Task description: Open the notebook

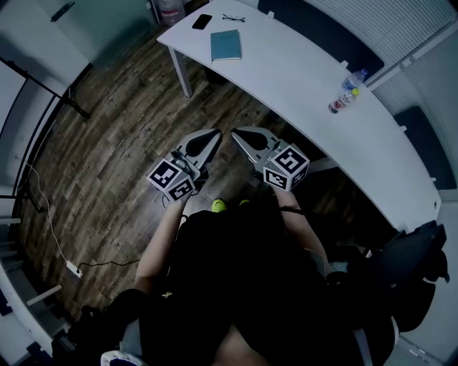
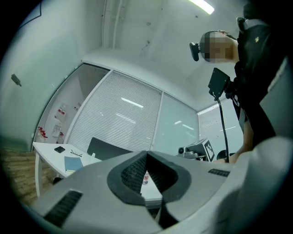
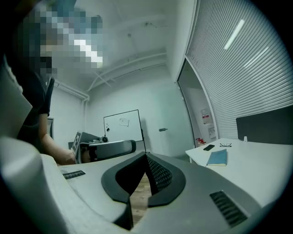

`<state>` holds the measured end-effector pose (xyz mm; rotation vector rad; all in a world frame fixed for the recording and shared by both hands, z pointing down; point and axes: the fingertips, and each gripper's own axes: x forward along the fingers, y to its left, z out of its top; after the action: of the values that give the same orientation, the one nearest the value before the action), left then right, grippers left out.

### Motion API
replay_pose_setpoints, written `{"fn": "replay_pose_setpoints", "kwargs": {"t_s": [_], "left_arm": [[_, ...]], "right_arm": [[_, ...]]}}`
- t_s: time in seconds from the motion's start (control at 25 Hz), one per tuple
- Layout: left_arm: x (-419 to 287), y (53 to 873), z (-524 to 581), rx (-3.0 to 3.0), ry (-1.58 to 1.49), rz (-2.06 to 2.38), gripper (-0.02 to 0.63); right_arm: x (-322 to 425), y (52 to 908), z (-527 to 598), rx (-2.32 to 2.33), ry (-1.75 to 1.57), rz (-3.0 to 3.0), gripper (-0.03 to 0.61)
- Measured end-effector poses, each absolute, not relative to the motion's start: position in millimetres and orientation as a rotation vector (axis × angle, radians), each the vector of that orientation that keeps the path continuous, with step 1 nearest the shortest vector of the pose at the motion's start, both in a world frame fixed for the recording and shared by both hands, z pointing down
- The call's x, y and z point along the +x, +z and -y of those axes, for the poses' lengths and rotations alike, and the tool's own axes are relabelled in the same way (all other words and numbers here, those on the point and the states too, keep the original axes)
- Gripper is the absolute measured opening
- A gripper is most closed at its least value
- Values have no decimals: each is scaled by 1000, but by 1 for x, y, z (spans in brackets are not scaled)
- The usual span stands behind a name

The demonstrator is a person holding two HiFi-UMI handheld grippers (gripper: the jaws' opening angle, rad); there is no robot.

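The notebook (image 1: 225, 44) is blue-green and lies closed near the far end of the white table (image 1: 300, 78). It shows small in the left gripper view (image 2: 73, 163) and in the right gripper view (image 3: 218, 157). Both grippers hang side by side over the wooden floor, well short of the table, and hold nothing. My left gripper (image 1: 215, 133) (image 2: 146, 154) is shut, its tips touching. My right gripper (image 1: 237, 133) (image 3: 146, 155) is shut too. Each gripper shows in the other's view.
A black phone (image 1: 202, 21) and a pair of glasses (image 1: 232, 18) lie beyond the notebook. A plastic bottle (image 1: 347, 93) stands further right on the table. Dark chair backs sit behind the table. A cable runs over the floor at the left.
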<state>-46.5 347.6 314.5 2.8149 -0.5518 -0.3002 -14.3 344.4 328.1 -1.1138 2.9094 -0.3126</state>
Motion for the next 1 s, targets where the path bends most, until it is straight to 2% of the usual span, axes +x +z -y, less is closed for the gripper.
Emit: {"fn": "replay_pose_setpoints", "kwargs": {"t_s": [0.6,1.0], "left_arm": [[-52,327,-327,2757,-318,566,20],[-35,337,-259,2732,-286,630,20]], "right_arm": [[-14,341,-323,-1157,-349,-2930,0],[5,352,-249,-1114,-370,-2963,0]]}}
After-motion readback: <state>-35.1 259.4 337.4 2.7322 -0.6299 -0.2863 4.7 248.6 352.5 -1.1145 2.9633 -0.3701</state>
